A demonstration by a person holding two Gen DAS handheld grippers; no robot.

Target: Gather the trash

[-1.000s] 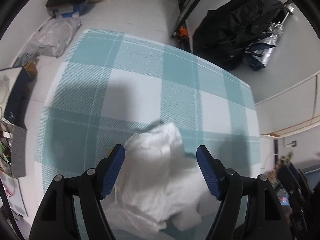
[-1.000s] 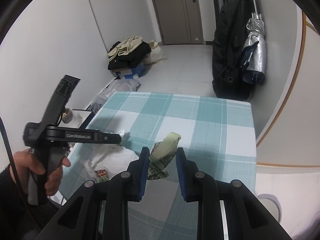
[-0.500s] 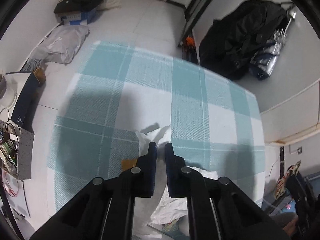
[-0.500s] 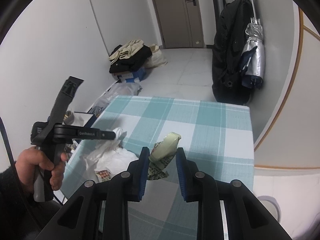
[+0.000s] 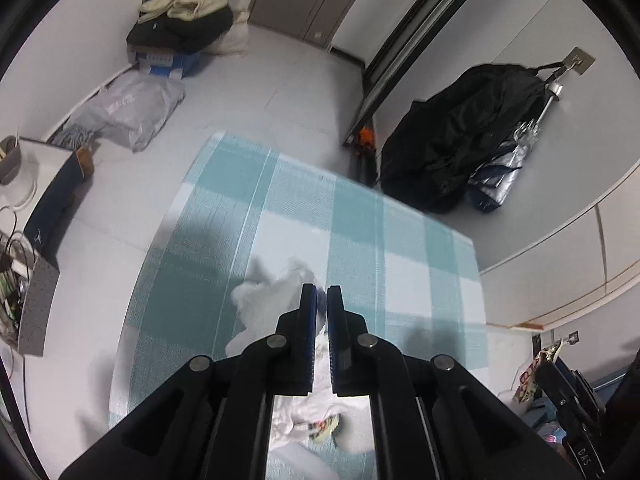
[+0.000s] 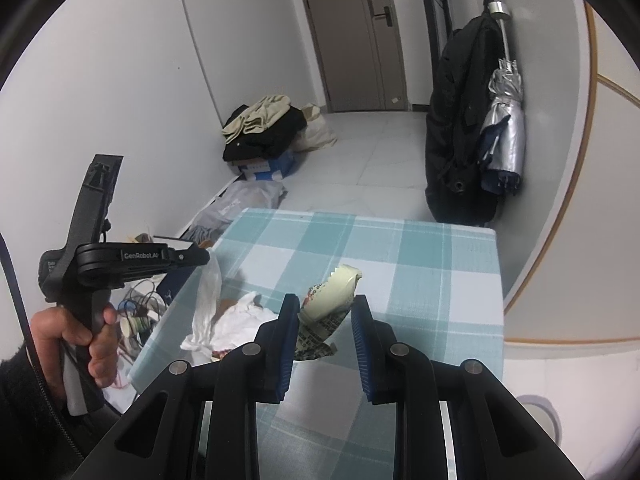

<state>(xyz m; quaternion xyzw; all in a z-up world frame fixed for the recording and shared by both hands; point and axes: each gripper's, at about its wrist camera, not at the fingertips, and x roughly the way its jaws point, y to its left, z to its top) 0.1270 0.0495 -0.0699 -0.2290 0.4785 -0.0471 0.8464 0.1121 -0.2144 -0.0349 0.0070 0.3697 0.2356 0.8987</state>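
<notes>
Teal-and-white checked tablecloth (image 6: 440,276) with trash, both claws above it.

The woven checked cloth spreads flat ahead of and beneath both claws. A thin, crinkled white plastic bag (image 6: 208,292) hangs in a limp strip from the left gripper (image 6: 202,256), whose blue-padded fingers (image 5: 309,312) are pinched nearly together on its upper edge; the bag's lower folds pool on the cloth below that claw. The right gripper (image 6: 325,322) is partly open around a crumpled, pale-yellow printed wrapper (image 6: 330,300), which stands between its ribbed blue pads; whether the pads touch it I cannot tell. A small colourful scrap (image 5: 320,428) lies under the left claw.
</notes>
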